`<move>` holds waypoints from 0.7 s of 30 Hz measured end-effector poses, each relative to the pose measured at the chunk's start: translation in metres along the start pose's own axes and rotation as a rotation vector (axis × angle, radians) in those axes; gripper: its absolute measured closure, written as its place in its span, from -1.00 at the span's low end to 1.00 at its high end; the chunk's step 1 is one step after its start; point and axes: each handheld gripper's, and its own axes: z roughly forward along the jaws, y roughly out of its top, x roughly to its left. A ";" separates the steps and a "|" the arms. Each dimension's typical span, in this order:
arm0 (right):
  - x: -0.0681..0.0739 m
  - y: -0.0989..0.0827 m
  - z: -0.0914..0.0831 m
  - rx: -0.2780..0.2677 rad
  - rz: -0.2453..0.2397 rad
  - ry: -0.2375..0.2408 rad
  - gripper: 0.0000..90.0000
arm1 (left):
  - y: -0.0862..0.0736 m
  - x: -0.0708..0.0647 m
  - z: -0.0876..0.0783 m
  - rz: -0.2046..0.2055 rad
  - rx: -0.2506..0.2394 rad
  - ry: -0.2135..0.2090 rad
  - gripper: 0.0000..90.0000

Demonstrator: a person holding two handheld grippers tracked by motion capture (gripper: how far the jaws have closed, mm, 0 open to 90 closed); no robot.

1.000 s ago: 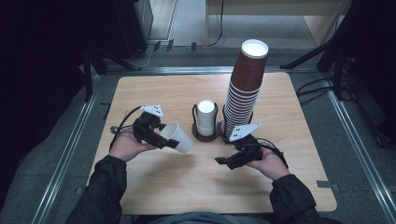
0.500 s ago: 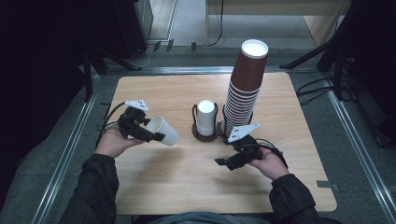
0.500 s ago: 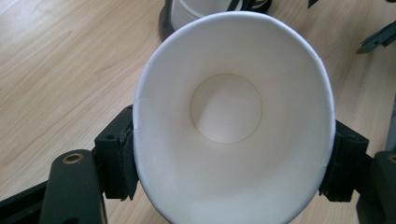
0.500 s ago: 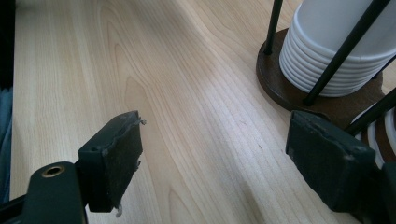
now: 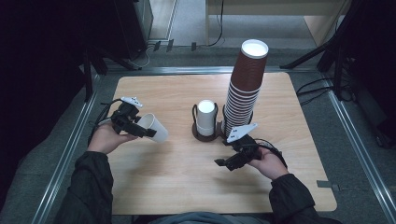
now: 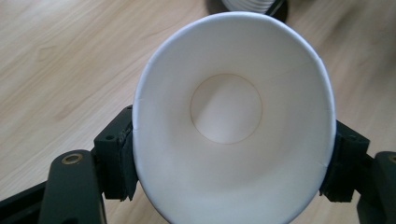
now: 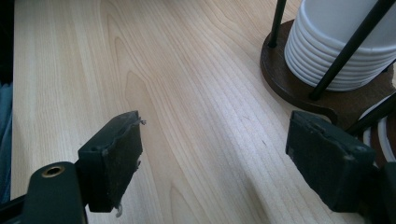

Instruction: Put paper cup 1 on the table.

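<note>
A white paper cup [image 5: 154, 128] lies on its side in my left gripper [image 5: 145, 132], which is shut on it above the left part of the table. In the left gripper view the cup [image 6: 233, 121] shows its open mouth, squeezed oval between the two pads. A short stack of white cups [image 5: 206, 116] stands in a dark wire holder [image 5: 205, 135] at the middle. A tall stack of brown cups [image 5: 245, 86] rises right beside it. My right gripper [image 5: 223, 164] hovers in front of the holder, open with nothing between its fingers; the white stack [image 7: 336, 51] shows at the upper right of its view.
The wooden table [image 5: 187, 186] has bare room in front and at the back left. A metal rail [image 5: 70, 149] runs along the left side, and another [image 5: 355, 140] along the right. Cables [image 5: 322, 88] lie on the floor at the right.
My left hand has carried the white cup leftward, away from the holder. The right hand has kept still.
</note>
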 end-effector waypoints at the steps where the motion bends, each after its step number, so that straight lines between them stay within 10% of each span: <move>1: 0.000 0.000 0.000 -0.002 -0.001 0.002 -0.58 | 0.000 0.002 0.000 -0.002 -0.003 0.007 -0.47; 18: 0.001 0.000 0.003 0.021 -0.005 0.008 -0.58 | -0.002 0.030 0.006 -0.073 0.077 0.101 -0.49; 21: 0.001 0.000 0.004 0.022 -0.012 0.009 -0.58 | -0.003 0.034 0.007 -0.079 0.142 0.172 -0.49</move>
